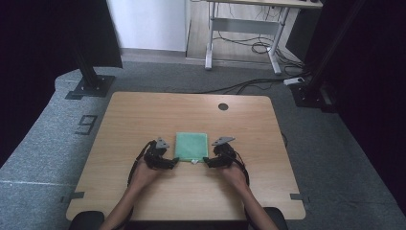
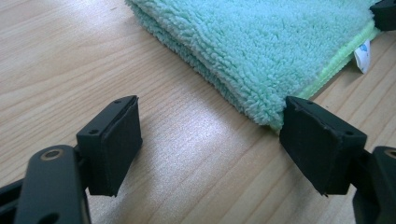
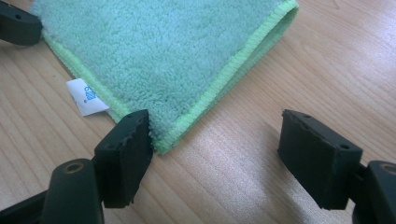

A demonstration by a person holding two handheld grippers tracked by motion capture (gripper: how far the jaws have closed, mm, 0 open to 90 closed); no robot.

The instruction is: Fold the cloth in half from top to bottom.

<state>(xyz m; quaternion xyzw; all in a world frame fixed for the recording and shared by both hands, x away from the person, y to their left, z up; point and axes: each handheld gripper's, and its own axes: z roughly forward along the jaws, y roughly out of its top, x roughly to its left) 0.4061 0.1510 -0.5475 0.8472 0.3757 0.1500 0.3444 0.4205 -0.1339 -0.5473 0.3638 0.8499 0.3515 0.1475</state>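
Note:
A folded mint-green towel [image 1: 191, 145] lies flat in the middle of the wooden table [image 1: 143, 115]. My left gripper [image 1: 175, 161] sits at its near left corner, jaws open. In the left gripper view the towel [image 2: 275, 42] reaches the inner face of one pad [image 2: 322, 149], with bare wood between the jaws. My right gripper [image 1: 206, 161] sits at the near right corner, open. In the right gripper view the towel's corner [image 3: 187, 65] lies against one pad [image 3: 126, 154]; a small white label [image 3: 86, 96] sticks out from the hem. Neither gripper presses on the cloth.
A round dark cable hole [image 1: 223, 106] is in the table's far side. Black stand bases [image 1: 91, 86] rest on the grey carpet at both far corners. A white desk frame [image 1: 244, 38] with cables stands behind.

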